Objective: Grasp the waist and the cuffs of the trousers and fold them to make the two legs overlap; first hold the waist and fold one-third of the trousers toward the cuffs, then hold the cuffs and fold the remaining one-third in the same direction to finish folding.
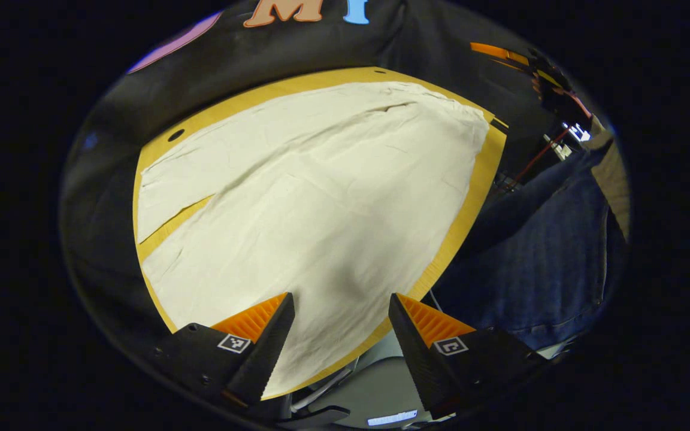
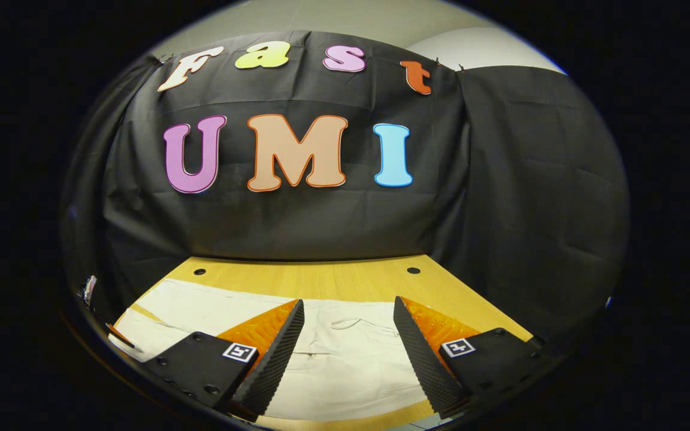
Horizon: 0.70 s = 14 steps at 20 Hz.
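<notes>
Counter: flat light-wood counter [image 1: 477,197], bearing the garment.
Trousers: cream cotton trousers [image 1: 321,197] spread flat on the counter, legs parted and unfolded, seemingly laid out for the first fold.
Left tongs [image 1: 341,317]: wide apart, empty, above the cloth.
Right tongs [image 2: 348,326]: wide apart, empty, near the drawstring waist.

Cream trousers [image 1: 321,197], light wooden table [image 2: 333,281], dark blue ribbed sleeve [image 1: 554,251]
</notes>
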### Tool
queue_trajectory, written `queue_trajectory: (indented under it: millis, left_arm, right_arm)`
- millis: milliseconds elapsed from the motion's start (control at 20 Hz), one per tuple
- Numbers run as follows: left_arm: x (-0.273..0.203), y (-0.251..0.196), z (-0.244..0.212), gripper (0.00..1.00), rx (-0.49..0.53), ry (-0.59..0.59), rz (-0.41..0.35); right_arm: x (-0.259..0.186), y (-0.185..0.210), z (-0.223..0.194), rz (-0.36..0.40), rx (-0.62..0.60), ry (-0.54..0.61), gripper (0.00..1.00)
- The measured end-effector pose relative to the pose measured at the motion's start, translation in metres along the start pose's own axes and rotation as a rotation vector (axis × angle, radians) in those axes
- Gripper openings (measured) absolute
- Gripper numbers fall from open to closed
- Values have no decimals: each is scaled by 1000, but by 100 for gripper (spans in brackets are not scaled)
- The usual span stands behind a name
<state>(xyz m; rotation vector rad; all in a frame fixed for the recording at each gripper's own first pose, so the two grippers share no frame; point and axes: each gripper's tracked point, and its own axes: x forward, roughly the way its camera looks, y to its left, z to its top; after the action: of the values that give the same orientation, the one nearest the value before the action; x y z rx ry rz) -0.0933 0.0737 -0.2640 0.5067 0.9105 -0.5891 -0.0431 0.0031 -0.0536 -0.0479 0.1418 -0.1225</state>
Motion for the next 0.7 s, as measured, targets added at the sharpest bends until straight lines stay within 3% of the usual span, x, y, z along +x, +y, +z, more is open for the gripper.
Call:
queue_trajectory:
  millis: [300,500,700]
  left_arm:
    - [10,2,-25,94,29,98,-19]
    - [8,8,-28,89,26,111,-3]
    - [10,10,-31,86,114,154,32]
  right_arm:
    - [3,-9,-9,-19,0,20,96]
    - [7,-11,-12,-17,7,30,96]
    - [13,-14,-15,-11,-6,38,96]
